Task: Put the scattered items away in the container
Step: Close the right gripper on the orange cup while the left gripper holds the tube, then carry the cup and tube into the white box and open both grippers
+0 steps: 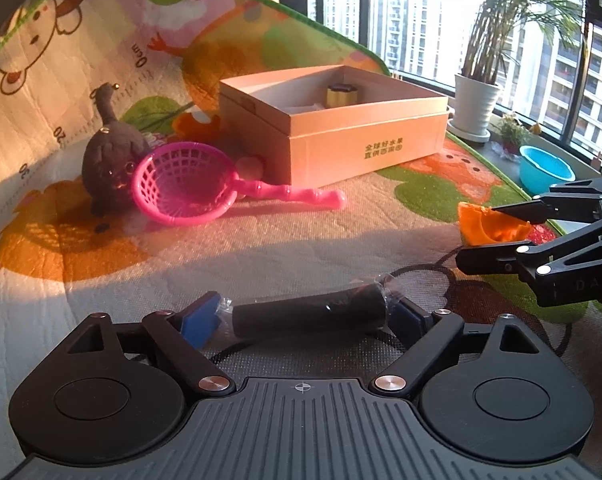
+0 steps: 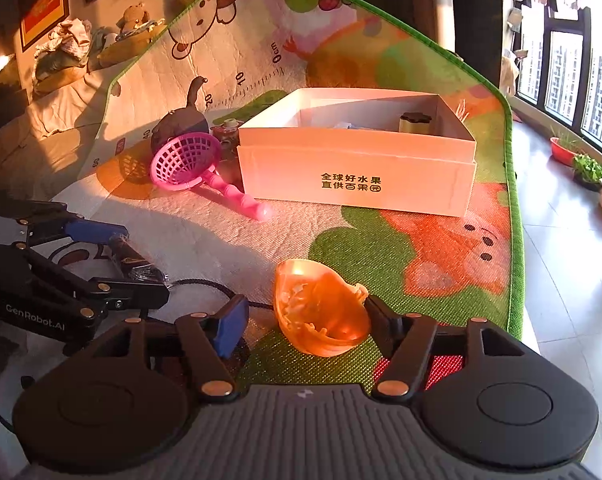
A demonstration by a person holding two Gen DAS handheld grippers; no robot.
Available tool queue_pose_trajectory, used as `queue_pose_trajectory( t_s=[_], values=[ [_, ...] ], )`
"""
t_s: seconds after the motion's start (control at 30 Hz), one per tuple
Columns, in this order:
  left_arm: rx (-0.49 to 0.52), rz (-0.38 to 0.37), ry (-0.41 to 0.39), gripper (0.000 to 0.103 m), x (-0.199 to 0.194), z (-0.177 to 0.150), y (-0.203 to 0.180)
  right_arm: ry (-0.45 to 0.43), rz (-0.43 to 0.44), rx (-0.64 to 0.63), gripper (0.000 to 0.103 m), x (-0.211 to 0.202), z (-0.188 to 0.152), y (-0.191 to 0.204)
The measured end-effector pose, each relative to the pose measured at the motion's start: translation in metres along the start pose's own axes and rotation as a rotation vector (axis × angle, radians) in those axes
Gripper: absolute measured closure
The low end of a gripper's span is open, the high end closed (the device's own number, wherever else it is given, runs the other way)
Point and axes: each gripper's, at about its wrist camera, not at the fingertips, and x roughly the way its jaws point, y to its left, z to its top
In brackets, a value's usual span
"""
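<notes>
My left gripper is wide open around a black wrapped cylinder that lies on the play mat between its blue pads; it also shows in the right wrist view. My right gripper is open around an orange half-shell, its right finger touching the rim; the shell also shows in the left wrist view. The white cardboard box stands open further back with a small yellow-and-black item inside.
A pink toy strainer and a dark plush toy lie left of the box. The mat's green edge borders the tiled floor. A potted plant and a blue bowl stand by the window.
</notes>
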Motion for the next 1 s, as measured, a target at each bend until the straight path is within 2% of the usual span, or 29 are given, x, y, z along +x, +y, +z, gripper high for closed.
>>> queue_pose_trajectory(
  t_s=[0.17, 0.3, 0.47, 0.67, 0.77, 1.0],
  values=[
    [-0.003, -0.019, 0.002, 0.012, -0.007, -0.004, -0.007, 0.004, -0.010, 0.015, 0.039, 0.003, 0.004, -0.002],
    [-0.006, -0.018, 0.003, 0.012, -0.012, -0.009, -0.012, -0.005, -0.028, 0.023, 0.053, 0.002, 0.003, -0.003],
    [-0.034, 0.022, 0.016, 0.007, -0.013, -0.010, -0.013, -0.006, -0.030, 0.017, 0.053, 0.002, 0.002, -0.003],
    [-0.055, 0.042, 0.028, 0.006, -0.011, -0.008, -0.011, 0.000, -0.042, 0.003, 0.053, -0.004, 0.000, 0.001],
    [-0.059, 0.046, 0.027, 0.011, -0.013, -0.007, -0.013, -0.001, -0.042, -0.007, 0.053, -0.015, -0.005, 0.002],
    [-0.008, 0.052, -0.004, 0.012, -0.039, -0.009, -0.029, -0.028, -0.042, -0.066, 0.053, -0.051, -0.013, 0.008]
  ],
)
